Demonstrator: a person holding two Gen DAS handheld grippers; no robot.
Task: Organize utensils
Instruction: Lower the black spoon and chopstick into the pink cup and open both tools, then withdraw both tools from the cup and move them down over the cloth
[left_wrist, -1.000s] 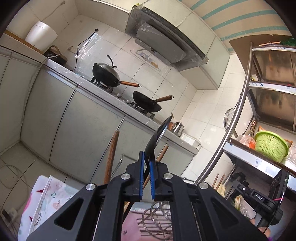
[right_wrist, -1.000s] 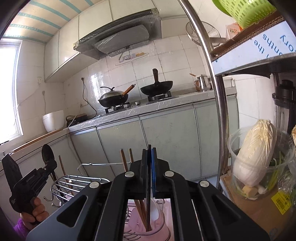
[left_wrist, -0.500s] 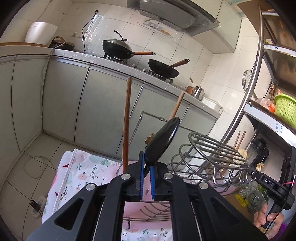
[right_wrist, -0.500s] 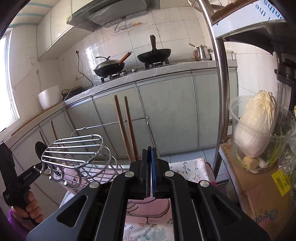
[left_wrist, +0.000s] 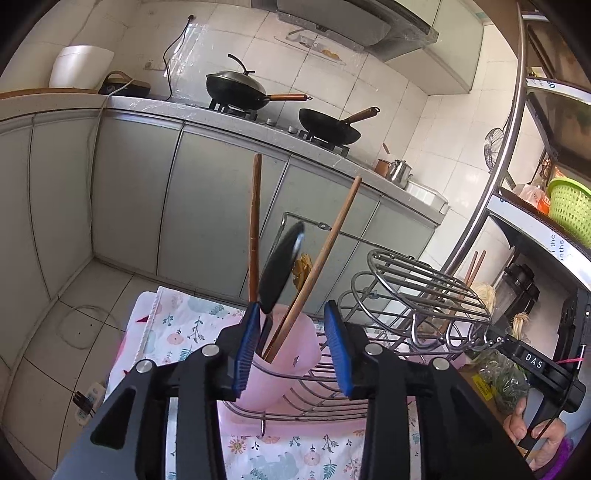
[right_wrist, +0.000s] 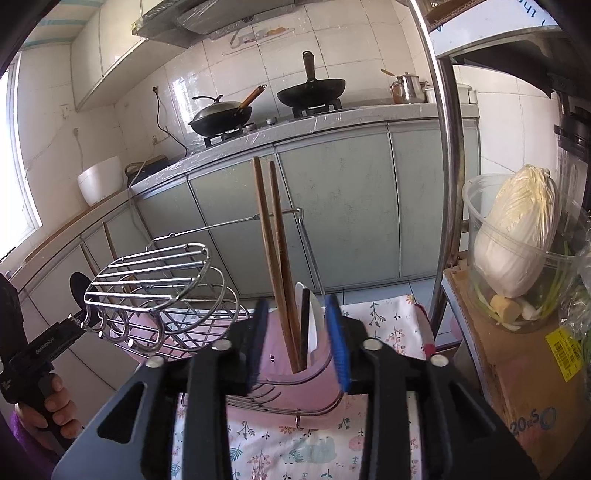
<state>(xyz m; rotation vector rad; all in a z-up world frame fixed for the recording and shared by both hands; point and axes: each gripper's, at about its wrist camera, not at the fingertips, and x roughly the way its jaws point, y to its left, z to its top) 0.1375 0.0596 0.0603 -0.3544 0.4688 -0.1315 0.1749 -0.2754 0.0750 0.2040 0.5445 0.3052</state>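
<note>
In the left wrist view my left gripper (left_wrist: 291, 347) has its jaws opening around a pink cup (left_wrist: 295, 362) at the left end of a wire dish rack (left_wrist: 417, 288). A black spoon (left_wrist: 280, 269) stands blurred in that cup beside two wooden handles (left_wrist: 255, 221), free of the pads. In the right wrist view my right gripper (right_wrist: 297, 339) is also opening over a second pink cup (right_wrist: 280, 354). This cup holds a pair of wooden chopsticks (right_wrist: 275, 251) and a thin black-and-white utensil (right_wrist: 308, 317) that neither pad presses.
The rack (right_wrist: 155, 273) sits on a floral cloth (right_wrist: 303, 450). A steel shelf pole (right_wrist: 443, 177) rises at the right, with a cabbage tub (right_wrist: 517, 240) on a cardboard box (right_wrist: 517, 369). Grey cabinets (left_wrist: 207, 206) with woks stand behind. A hand (left_wrist: 532, 432) holds the other gripper.
Both grippers were shut and now stand open. The left one let go of the black spoon into its cup. The right one released its thin black utensil. Both views tipped down toward the rack.
</note>
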